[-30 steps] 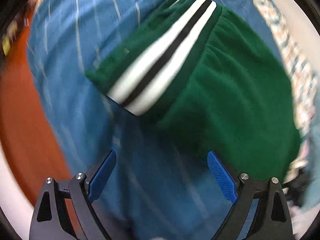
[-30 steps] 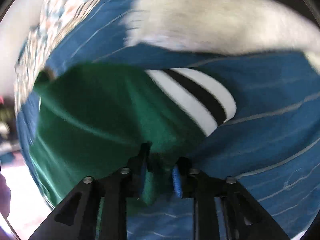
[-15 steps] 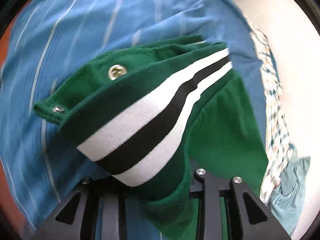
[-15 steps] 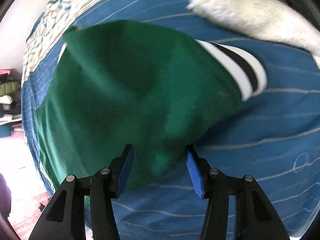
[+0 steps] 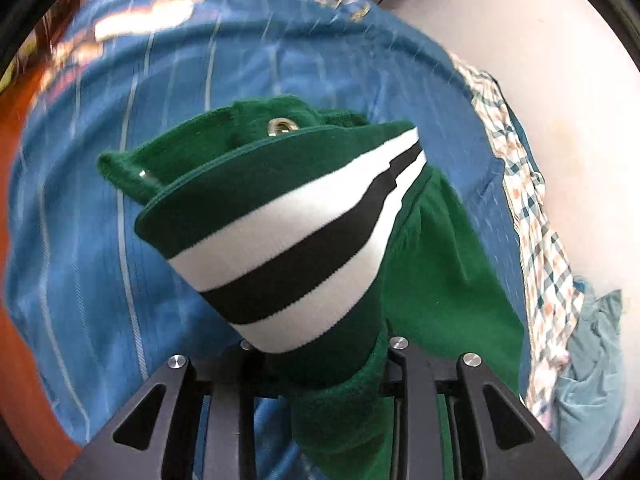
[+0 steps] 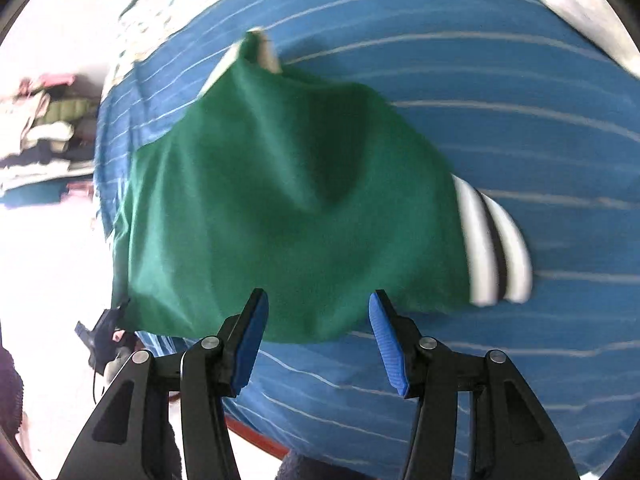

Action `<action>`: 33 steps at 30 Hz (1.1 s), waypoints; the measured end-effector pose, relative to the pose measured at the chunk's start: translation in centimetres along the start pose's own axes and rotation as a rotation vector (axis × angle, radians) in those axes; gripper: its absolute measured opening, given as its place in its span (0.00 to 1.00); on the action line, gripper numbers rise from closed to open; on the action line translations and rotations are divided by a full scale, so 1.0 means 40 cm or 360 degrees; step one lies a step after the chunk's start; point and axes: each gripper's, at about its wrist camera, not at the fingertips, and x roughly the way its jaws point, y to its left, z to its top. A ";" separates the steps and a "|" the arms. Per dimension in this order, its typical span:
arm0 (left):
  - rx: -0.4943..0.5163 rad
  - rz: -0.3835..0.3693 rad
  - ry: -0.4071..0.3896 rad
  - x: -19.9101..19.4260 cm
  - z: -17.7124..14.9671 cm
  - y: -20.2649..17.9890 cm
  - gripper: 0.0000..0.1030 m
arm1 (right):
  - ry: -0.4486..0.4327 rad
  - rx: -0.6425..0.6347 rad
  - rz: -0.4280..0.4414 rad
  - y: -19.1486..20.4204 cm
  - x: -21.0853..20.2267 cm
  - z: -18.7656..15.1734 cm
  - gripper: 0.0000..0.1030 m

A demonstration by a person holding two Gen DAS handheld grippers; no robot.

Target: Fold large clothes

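Two grippers in view, one per wrist camera. The left gripper [image 5: 320, 364] is pinched on the green jacket [image 5: 440, 280]: a bunch of green cloth fills the gap between its black fingers and hides the pads. Its jaws have just eased open a little, with the cloth still packed between them. The striped band [image 5: 296, 256], white with a black line through the middle, rises straight up from this grip and fills the centre of the left wrist view. Above the band, two metal snaps [image 5: 280, 126] show on a green flap. The rest of the jacket hangs down and to the right of the fingers.

The right gripper [image 6: 316, 332] stands spread, blue pads [image 6: 250, 344] apart with nothing pressed between them. The lower edge of the jacket [image 6: 288, 208] appears in the gap between the pads; whether it touches them I cannot tell. From this side the jacket is a broad green sheet over the blue striped sheet [image 6: 500, 92], with a striped cuff [image 6: 496, 248] at its right end.

A checked cloth [image 5: 536, 216] lies along the right edge of the blue sheet, and a pale teal garment [image 5: 592, 380] sits below it. A white fluffy item [image 6: 584, 12] is at the top right of the right wrist view. A heap of clothes [image 6: 48, 132] is far left, blurred.
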 end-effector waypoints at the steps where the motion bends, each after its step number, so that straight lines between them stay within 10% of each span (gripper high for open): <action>1: -0.0023 0.0004 0.0017 0.008 -0.006 0.017 0.32 | -0.0011 -0.0023 0.0020 0.016 0.008 0.006 0.53; 4: -0.0111 -0.0045 0.0060 0.040 -0.011 0.049 0.40 | -0.0043 -0.0110 -0.0021 0.067 0.077 0.076 0.53; 7: -0.0186 -0.0138 0.0080 0.073 -0.014 0.062 0.51 | 0.0036 -0.0177 -0.0490 0.041 0.213 0.173 0.35; 11: -0.0197 -0.0168 0.0096 0.099 -0.011 0.049 0.56 | 0.0241 -0.0253 -0.0671 0.121 0.211 0.235 0.36; 16: -0.0218 -0.0240 0.0121 0.094 -0.007 0.064 0.56 | 0.0090 -0.0531 -0.0483 0.366 0.120 0.243 0.73; 26: -0.0438 -0.0278 0.0030 0.000 -0.022 0.119 0.56 | 0.0523 -0.1613 -0.0150 1.177 0.642 0.252 0.73; 33: -0.0417 -0.0160 -0.0047 0.014 -0.014 0.106 0.56 | 0.0751 -0.1974 -0.0273 1.377 0.929 0.195 0.63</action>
